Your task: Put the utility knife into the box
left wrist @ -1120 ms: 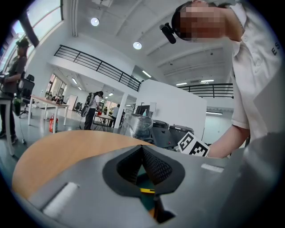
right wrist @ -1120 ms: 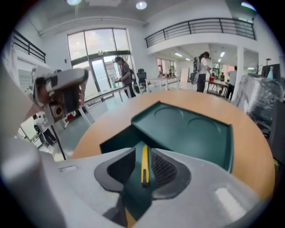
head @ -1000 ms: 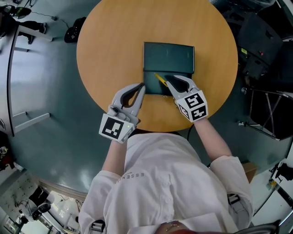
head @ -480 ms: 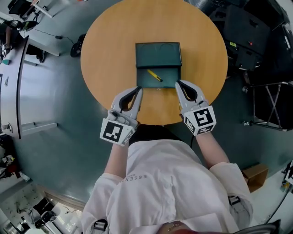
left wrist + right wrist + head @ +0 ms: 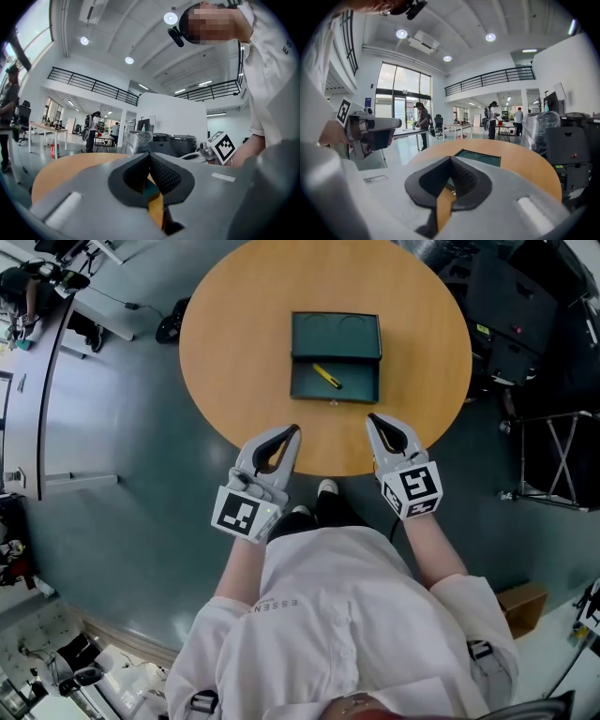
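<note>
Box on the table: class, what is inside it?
A yellow knife lies slanted in the open box. Anything under the knife is covered.

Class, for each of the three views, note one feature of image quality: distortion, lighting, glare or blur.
Head view: the round table is evenly lit and sharp, with no glare. Left gripper view: heavy fisheye with black corners, and a ceiling lamp glares. Right gripper view: the same fisheye bends the balcony railing, and the window is very bright.

The utility knife [image 5: 327, 376] is showing yellow, the box [image 5: 335, 336] dark green, the table [image 5: 244, 352] orange-brown. The grey left tool [image 5: 294, 430] and right tool [image 5: 372, 418] are wearing black-and-white square markers.
</note>
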Motion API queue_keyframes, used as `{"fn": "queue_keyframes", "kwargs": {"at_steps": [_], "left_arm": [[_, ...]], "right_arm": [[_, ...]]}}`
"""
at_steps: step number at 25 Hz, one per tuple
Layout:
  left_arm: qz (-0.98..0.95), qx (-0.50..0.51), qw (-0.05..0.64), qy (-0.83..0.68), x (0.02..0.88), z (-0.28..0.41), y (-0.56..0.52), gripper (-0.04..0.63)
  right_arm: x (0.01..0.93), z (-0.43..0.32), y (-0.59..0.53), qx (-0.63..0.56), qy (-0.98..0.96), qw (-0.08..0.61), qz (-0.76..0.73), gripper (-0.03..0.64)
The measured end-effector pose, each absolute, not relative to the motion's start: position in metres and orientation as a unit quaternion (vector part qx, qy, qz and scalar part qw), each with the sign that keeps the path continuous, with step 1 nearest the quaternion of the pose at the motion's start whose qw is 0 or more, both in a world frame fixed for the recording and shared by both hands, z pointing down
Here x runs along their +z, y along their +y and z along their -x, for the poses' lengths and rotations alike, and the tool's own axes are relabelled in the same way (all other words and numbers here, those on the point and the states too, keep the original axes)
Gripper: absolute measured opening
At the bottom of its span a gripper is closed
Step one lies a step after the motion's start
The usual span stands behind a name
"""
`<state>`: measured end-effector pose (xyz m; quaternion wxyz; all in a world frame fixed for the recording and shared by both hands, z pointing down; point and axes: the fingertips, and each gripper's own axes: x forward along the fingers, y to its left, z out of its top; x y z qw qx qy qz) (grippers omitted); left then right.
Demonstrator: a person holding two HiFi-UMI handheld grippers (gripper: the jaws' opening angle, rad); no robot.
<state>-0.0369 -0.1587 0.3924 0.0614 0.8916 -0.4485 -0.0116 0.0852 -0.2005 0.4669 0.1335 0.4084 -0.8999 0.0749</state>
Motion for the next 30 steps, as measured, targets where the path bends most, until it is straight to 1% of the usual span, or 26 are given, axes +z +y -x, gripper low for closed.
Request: {"fn": "queue_keyframes", "kwargs": {"at_steps": [14,20,25,30], "left_arm": [[-0.899,-0.030,0.060,-0.432,0.381,0.078,-0.036,0.009],[-0.903,-0.036,0.048,-0.425,0.376,0.082,0.008,0.009],[-0.903,-0.043,0.036,-0.426,0.364,0.072,0.024,0.009],[-0.897,-0.049,0.042,-0.438,0.364,0.060,0.036,0.009]], "right_arm": [[0.441,-0.038,-0.076,0.041,-0.894,0.128,-0.428,-0.008],[0.425,-0.040,-0.034,0.024,-0.886,0.114,-0.449,-0.008],[0.419,-0.048,-0.015,0.020,-0.887,0.107,-0.448,-0.008],[0.418,-0.053,0.005,0.017,-0.894,0.103,-0.435,-0.008]]}}
